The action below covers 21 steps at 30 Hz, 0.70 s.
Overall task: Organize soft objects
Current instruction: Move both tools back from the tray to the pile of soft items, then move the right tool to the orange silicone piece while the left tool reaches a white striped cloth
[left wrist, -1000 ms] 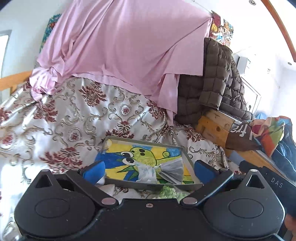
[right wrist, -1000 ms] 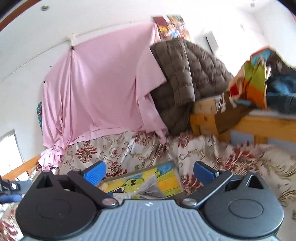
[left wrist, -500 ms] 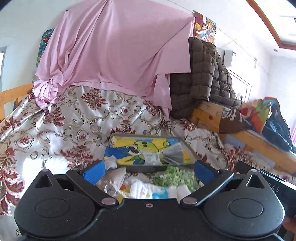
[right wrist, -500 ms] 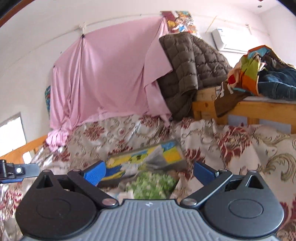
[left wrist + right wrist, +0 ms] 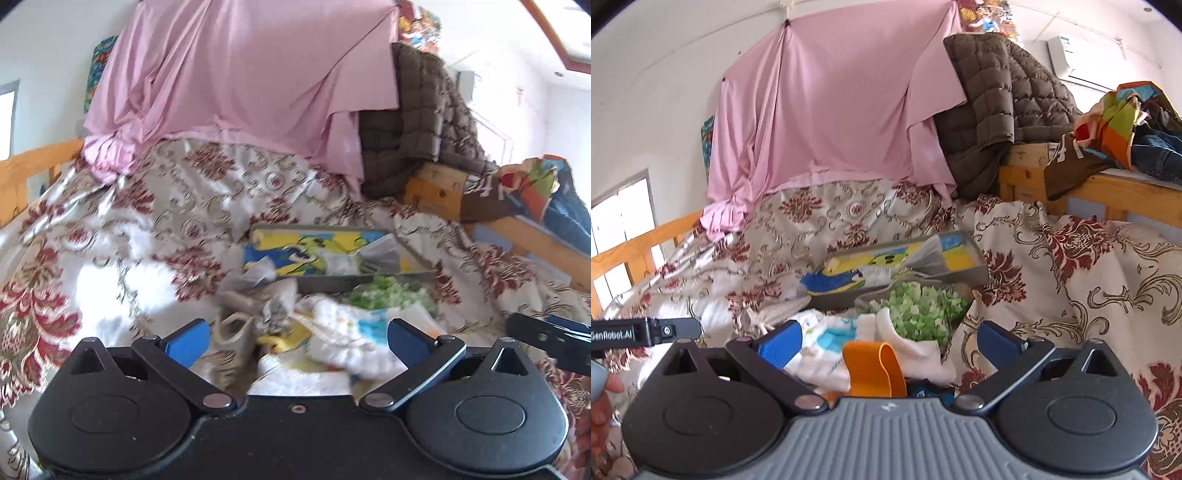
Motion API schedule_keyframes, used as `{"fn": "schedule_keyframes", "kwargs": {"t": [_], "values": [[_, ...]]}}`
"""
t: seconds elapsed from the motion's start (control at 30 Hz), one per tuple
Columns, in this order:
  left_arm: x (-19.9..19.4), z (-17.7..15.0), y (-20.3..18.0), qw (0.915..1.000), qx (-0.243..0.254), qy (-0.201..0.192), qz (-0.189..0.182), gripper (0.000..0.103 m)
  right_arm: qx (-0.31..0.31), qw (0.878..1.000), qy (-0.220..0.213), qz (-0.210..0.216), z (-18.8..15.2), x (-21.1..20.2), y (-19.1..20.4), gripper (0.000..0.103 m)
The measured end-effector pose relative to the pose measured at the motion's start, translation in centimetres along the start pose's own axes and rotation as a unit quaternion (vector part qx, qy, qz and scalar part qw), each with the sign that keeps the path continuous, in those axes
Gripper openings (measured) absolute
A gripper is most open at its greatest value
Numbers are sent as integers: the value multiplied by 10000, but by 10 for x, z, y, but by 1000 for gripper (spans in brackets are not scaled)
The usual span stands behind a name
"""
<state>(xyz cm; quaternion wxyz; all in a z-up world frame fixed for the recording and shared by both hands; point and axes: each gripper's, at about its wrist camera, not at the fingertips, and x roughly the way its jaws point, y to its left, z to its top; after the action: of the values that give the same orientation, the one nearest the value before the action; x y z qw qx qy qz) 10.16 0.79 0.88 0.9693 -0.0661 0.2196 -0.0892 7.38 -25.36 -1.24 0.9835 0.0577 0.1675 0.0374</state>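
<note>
Both grippers, left gripper (image 5: 295,338) and right gripper (image 5: 888,341), spread wide, gripping nothing, over soft pile (image 5: 849,343) on floral bed (image 5: 122,236). Cartoon tray (image 5: 964,269) just behind; orange band (image 5: 873,365) nearest right gripper, green cloth (image 5: 919,310) between.

My left wrist camera sits low behind its hand-held gripper (image 5: 295,341), facing across the bed (image 5: 122,236) toward the pink sheet (image 5: 243,81), close over the pile of soft things in front of the cartoon tray (image 5: 317,251). My right wrist camera looks the same way from just right of that tray (image 5: 964,254), equally near. Both views share tray, pile, pink sheet (image 5: 827,110) and brown quilted jacket (image 5: 997,107).
</note>
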Motion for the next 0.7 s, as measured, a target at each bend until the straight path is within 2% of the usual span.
{"fn": "schedule_keyframes", "kwargs": {"t": [0.17, 0.27, 0.37, 0.43, 0.57, 0.7], "values": [[17, -4, 24, 9986, -454, 270, -12, 102, -54, 9998, 187, 11, -3, 7, 3, 103], [27, -9, 35, 9979, -471, 437, -120, 102, -64, 9992, 374, 81, -4, 15, 3, 103], [45, -9, 44, 9949, -265, 866, -438, 102, -108, 9981, 560, 231, -7, 22, 6, 103], [58, -8, 53, 9896, -142, 1209, -766, 102, -165, 9971, 680, 287, -8, 27, 9, 103], [73, -5, 63, 9831, 0, 1461, -1104, 102, -185, 9946, 949, 388, -12, 38, 12, 103], [88, -2, 69, 9738, -20, 1738, -1468, 102, 83, 9918, 1172, 495, -15, 53, 6, 103]]}}
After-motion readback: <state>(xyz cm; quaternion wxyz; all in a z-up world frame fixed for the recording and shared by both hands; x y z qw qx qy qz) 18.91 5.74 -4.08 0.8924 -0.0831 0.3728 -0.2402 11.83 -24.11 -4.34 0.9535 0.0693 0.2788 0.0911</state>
